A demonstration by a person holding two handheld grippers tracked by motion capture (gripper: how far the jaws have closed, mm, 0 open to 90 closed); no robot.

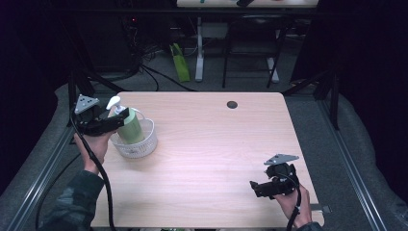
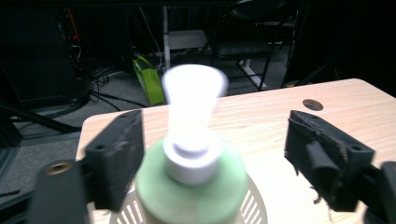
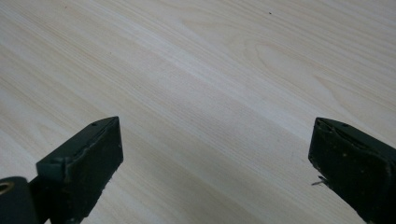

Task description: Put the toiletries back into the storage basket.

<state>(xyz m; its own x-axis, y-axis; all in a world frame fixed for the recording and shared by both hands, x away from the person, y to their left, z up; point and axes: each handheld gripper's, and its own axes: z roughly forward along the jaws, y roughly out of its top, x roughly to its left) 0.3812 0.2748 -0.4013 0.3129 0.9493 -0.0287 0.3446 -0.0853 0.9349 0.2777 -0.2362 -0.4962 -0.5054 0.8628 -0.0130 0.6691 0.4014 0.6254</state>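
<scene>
At table's left edge: green pump bottle (image 1: 130, 126) upright in white basket (image 1: 144, 144), between wide, non-touching jaws of left gripper (image 2: 205, 154). Step: release, prob. done. Next: back off w/o tipping. Right gripper (image 3: 215, 154) wide, empty.

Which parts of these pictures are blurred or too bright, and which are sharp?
Left gripper view: the white pump head is overexposed and blurred, the green bottle soft. Right gripper view: the table's wood grain is sharp and evenly lit. High view: the table is lit, the surroundings dark.
</scene>
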